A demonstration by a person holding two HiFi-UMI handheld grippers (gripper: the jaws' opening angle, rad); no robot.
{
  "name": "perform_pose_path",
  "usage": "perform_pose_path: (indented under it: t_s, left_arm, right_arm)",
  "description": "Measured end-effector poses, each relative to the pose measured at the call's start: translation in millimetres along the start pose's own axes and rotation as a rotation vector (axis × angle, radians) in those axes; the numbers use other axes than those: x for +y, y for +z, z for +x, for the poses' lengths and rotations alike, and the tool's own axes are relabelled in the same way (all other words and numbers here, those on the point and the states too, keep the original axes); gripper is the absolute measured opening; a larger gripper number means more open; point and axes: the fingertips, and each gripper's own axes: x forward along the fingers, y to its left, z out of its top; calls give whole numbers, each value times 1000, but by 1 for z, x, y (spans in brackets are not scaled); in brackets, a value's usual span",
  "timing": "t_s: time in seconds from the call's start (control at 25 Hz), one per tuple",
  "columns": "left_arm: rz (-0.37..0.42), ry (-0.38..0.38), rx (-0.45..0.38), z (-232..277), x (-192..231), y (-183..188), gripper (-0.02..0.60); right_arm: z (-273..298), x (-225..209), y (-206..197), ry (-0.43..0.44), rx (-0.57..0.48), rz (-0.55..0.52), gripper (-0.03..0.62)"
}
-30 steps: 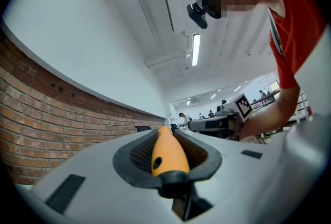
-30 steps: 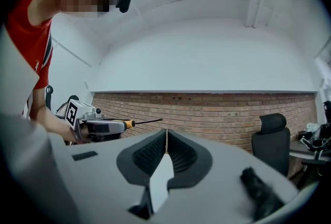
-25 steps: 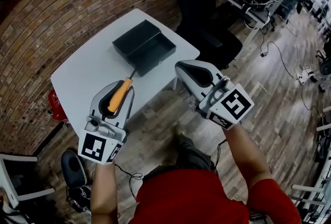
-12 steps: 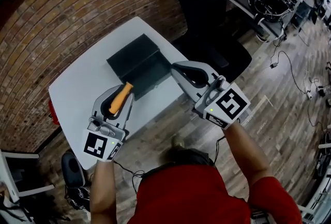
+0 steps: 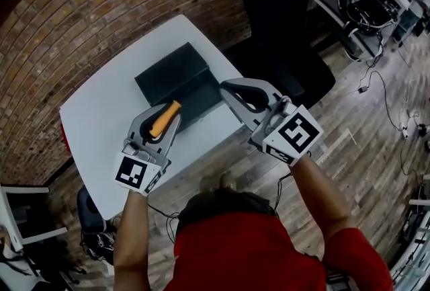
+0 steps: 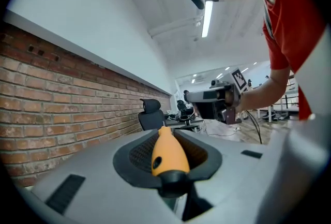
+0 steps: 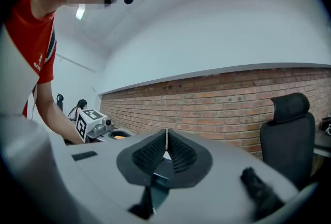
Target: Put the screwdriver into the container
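Observation:
The screwdriver [image 5: 164,119] has an orange handle, and my left gripper [image 5: 168,117] is shut on it, holding it above the white table [image 5: 101,115]. Its front end points at the near edge of the black open container [image 5: 176,81]; the shaft is hard to make out. In the left gripper view the orange handle [image 6: 168,151] sits between the dark pads [image 6: 135,154]. My right gripper [image 5: 227,89] hangs just right of the container, past the table's corner. Its jaws are shut, tips touching, with nothing between them [image 7: 166,137].
A black office chair [image 5: 282,7] stands close behind the table's far right corner. A brick wall [image 5: 80,7] runs along the table's far side. A red object [image 5: 64,138] sits by the table's left edge. A cluttered desk [image 5: 363,7] is at the top right.
Both grippers have drawn closer to the container. The left one, still holding the screwdriver, has moved up and forward until its front end reaches the container's near edge.

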Motion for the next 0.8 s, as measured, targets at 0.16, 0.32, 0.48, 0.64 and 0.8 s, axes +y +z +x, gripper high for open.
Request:
perform_pose_path:
  t_s: [0.16, 0.32, 0.48, 0.64, 0.8]
  left_arm:
    - [-13, -38, 46, 18, 5, -23, 104]
    - [-13, -67, 82, 33, 12, -40, 104]
    - [-21, -93, 124, 50, 18, -61, 104]
    - [-23, -120, 181, 63, 22, -86, 104]
    - [-30, -136, 243, 76, 24, -111, 104]
  right_arm:
    - [5, -8, -12, -21, 22, 0, 32]
    - [11, -18, -30, -51, 67, 14, 32]
    - [14, -30, -48, -82, 109, 30, 32]
    - [14, -36, -56, -102, 126, 34, 32]
    - [12, -41, -58, -119, 131, 38, 32]
